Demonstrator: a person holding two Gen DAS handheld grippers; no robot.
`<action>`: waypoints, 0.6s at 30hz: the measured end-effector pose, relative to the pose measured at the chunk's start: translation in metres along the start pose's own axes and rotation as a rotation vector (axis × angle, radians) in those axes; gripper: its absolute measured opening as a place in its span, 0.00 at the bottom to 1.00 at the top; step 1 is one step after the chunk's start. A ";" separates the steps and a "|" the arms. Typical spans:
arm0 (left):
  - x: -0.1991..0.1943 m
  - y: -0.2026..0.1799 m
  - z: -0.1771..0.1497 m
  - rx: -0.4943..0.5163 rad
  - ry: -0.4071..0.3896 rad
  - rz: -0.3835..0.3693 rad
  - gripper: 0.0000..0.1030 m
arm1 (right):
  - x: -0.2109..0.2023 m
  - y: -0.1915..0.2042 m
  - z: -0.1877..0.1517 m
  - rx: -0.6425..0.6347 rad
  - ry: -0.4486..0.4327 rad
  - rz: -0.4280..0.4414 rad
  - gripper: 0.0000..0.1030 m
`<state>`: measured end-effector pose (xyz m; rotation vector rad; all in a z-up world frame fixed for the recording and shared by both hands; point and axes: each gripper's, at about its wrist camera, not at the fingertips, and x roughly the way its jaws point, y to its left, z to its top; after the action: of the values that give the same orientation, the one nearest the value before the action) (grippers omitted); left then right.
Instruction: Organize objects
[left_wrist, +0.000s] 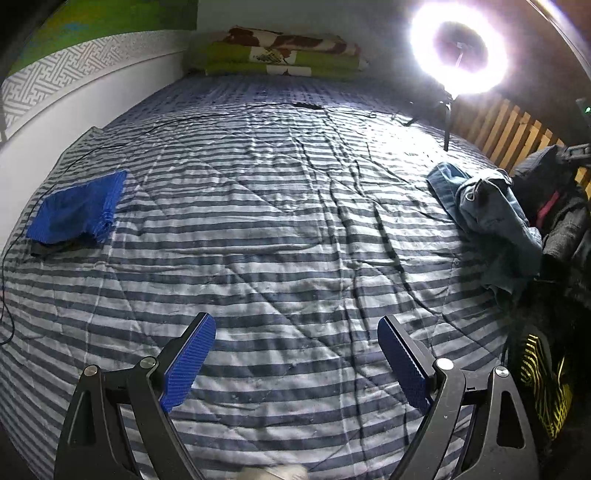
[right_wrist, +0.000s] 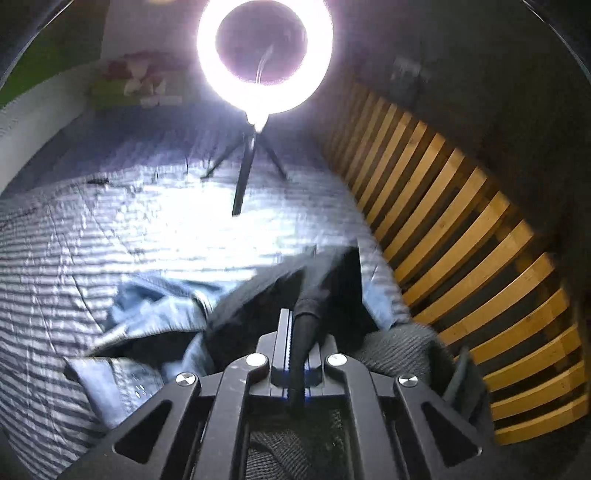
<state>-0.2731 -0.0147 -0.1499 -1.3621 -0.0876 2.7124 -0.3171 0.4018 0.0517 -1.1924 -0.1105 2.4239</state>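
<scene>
Because the black cloth (right_wrist: 295, 291) sits at the top of the heap by the slatted rail (right_wrist: 461, 236), I have pinched it there with my right gripper (right_wrist: 295, 325): the jaws are closed on a fold of it, the fabric bunched between the pads and running back toward my wrist. A pinch at one edge lets the rest hang free, which I judge is what I want for drawing it clear of the jeans (right_wrist: 155, 317) that lie crumpled just beside and partly under it. A grey knit (right_wrist: 399, 343) lies against the cloth on the rail side, so I should watch that it does not come along.

My left gripper (left_wrist: 295, 354) hangs over the bare striped quilt (left_wrist: 258, 221) with its jaws wide apart and nothing between them. I hold it there, I think, to be ready to catch a second corner once the cloth comes over the open middle of the bed, where there is room to spread and fold.

At the far left edge a blue cloth (left_wrist: 77, 206) rests folded on something dark, well apart from the heap; that looks like the place for finished pieces. The ring light (left_wrist: 458, 48) stands on its tripod on the quilt near the rail, and its cable trails across the far quilt, so any sweep leftward should stay on the near side.
</scene>
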 end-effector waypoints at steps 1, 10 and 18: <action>-0.003 0.003 0.000 -0.005 -0.003 0.000 0.89 | -0.010 0.001 0.004 -0.001 -0.026 -0.006 0.03; -0.034 0.013 0.000 -0.003 -0.071 0.001 0.89 | -0.094 0.022 0.036 0.021 -0.169 -0.022 0.02; -0.050 0.020 -0.007 -0.002 -0.090 0.002 0.89 | -0.129 0.008 0.050 0.082 -0.219 -0.041 0.02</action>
<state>-0.2392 -0.0410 -0.1157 -1.2418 -0.0963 2.7757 -0.2888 0.3473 0.1760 -0.8790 -0.0985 2.4904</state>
